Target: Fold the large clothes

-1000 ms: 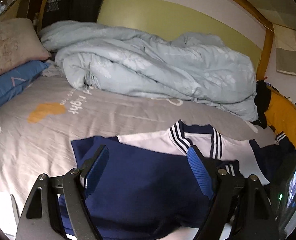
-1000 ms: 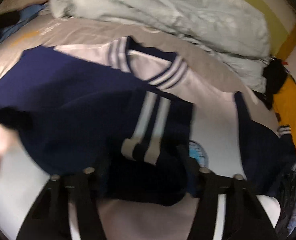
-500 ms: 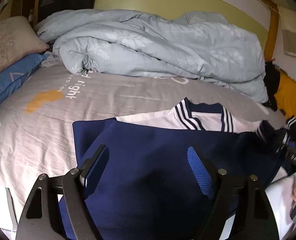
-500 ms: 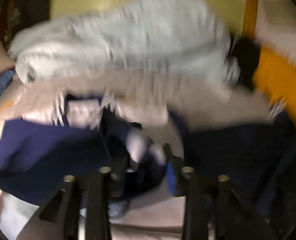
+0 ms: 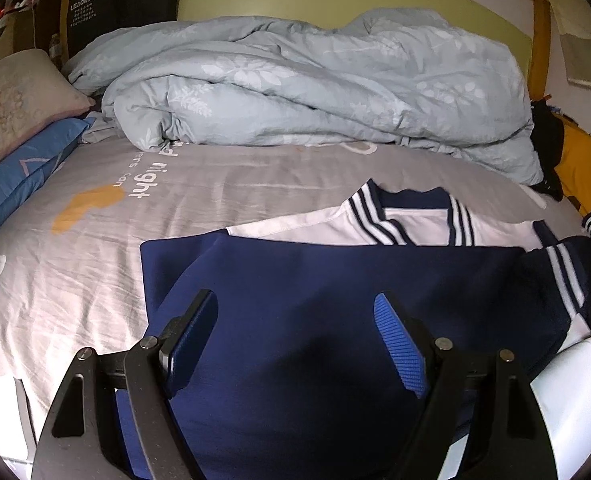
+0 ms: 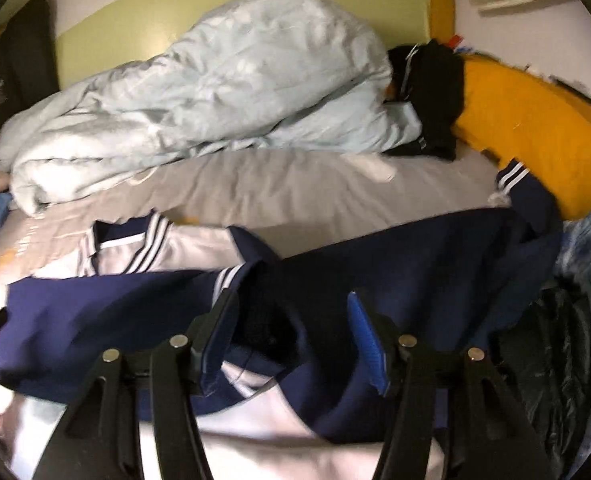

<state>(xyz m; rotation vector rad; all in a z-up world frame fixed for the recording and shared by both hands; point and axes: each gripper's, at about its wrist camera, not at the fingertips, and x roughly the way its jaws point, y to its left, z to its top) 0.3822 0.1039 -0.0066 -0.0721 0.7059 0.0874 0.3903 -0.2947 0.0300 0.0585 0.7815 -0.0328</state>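
Note:
A navy and white jacket [image 5: 335,280] with a striped collar [image 5: 411,216] lies on the grey bed sheet [image 5: 223,184]. One navy sleeve is folded flat across its chest, its striped cuff [image 5: 563,276] at the right. My left gripper [image 5: 295,320] is open and empty just above the folded sleeve. In the right wrist view the jacket [image 6: 115,304] spreads left, and its other sleeve [image 6: 415,248] stretches right to a striped cuff [image 6: 511,176]. My right gripper [image 6: 291,316] is open over the folded sleeve's cuff end, holding nothing.
A crumpled light blue duvet [image 5: 315,80] lies along the far side of the bed. Pillows [image 5: 11,128] are stacked at the left. A yellow cushion [image 6: 527,120] and black clothing [image 6: 427,80] sit at the right, with dark items [image 6: 547,360] near the right edge.
The right gripper carried the sleeve cuff across the jacket's chest, let it go and opened. The sleeve now lies flat. The left gripper stayed open and moved back slightly.

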